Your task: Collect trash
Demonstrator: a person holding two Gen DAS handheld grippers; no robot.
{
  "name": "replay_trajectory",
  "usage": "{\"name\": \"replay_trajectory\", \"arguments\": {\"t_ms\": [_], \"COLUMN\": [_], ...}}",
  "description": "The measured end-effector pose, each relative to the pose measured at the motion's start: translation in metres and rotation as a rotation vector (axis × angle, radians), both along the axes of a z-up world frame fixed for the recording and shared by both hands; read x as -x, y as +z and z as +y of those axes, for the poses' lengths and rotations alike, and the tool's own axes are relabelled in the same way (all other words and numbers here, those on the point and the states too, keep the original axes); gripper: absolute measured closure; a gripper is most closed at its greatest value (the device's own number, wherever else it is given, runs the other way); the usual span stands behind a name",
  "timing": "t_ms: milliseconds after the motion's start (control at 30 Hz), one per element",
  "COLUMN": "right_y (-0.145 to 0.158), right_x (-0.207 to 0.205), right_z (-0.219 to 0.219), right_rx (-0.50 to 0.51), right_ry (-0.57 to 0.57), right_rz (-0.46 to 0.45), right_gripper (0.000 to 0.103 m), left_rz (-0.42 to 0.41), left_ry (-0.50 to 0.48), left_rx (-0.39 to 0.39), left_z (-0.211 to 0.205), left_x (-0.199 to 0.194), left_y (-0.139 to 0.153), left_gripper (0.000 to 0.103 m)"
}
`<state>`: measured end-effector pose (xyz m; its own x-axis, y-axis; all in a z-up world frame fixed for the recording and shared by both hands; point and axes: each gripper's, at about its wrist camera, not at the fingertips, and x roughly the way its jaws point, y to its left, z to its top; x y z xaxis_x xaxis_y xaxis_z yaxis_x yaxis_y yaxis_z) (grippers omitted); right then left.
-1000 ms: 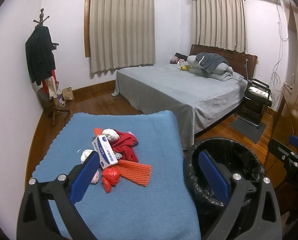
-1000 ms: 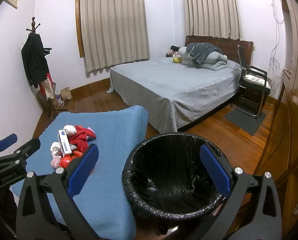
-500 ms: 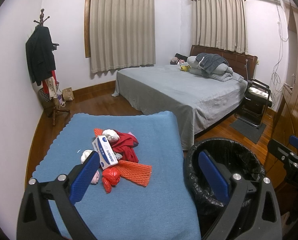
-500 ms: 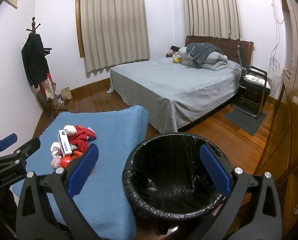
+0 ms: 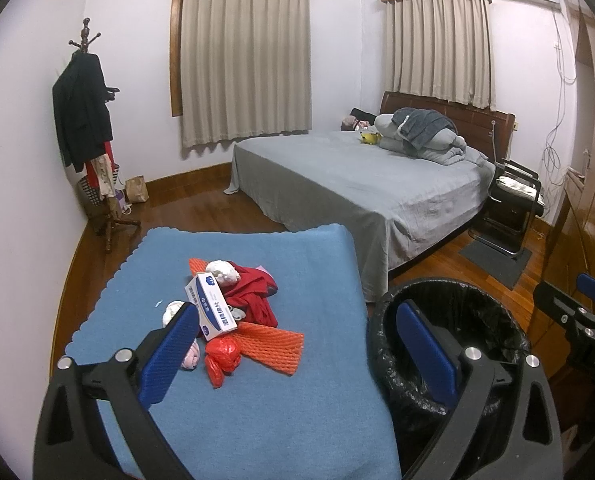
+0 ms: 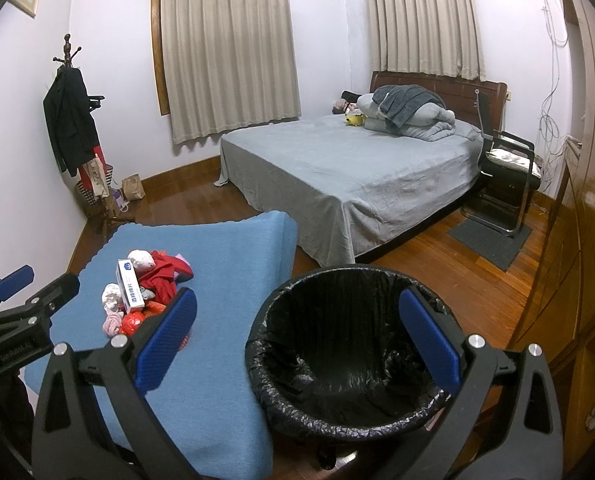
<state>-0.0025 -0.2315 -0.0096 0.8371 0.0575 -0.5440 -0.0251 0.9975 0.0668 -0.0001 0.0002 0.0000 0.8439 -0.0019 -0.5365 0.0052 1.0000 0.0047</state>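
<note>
A pile of trash lies on the blue-covered table (image 5: 257, 400): a white and blue box (image 5: 210, 306), red cloth (image 5: 252, 292), orange foam net (image 5: 271, 342), a red plastic bag (image 5: 220, 356) and white crumpled wads (image 5: 222, 271). The pile also shows in the right wrist view (image 6: 137, 292). A bin with a black liner (image 6: 353, 356) stands right of the table. My left gripper (image 5: 297, 356) is open and empty, held above the table's near part. My right gripper (image 6: 297, 344) is open and empty above the bin's near rim.
A bed with a grey cover (image 5: 357, 184) stands behind the table. A coat rack (image 5: 85, 120) with a dark jacket is at the left wall. A black chair (image 5: 513, 200) and wooden wardrobe (image 6: 577, 240) are on the right. Wooden floor lies between.
</note>
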Motion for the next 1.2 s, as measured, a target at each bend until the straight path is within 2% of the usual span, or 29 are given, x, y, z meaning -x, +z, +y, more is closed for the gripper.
{"name": "replay_trajectory", "arguments": {"t_ms": [1100, 1200], "right_y": [-0.003, -0.004], "right_x": [-0.005, -0.01], "right_z": [0.005, 0.009], "right_rx": [0.0, 0.002], "right_ry": [0.008, 0.022], "right_rz": [0.004, -0.007], "right_gripper": [0.005, 0.005], "left_rz": [0.005, 0.013], "left_ry": [0.005, 0.018], "left_rx": [0.007, 0.021], "left_z": [0.001, 0.014], "left_x": [0.0, -0.004], "left_y": [-0.001, -0.006], "left_gripper": [0.006, 0.006]}}
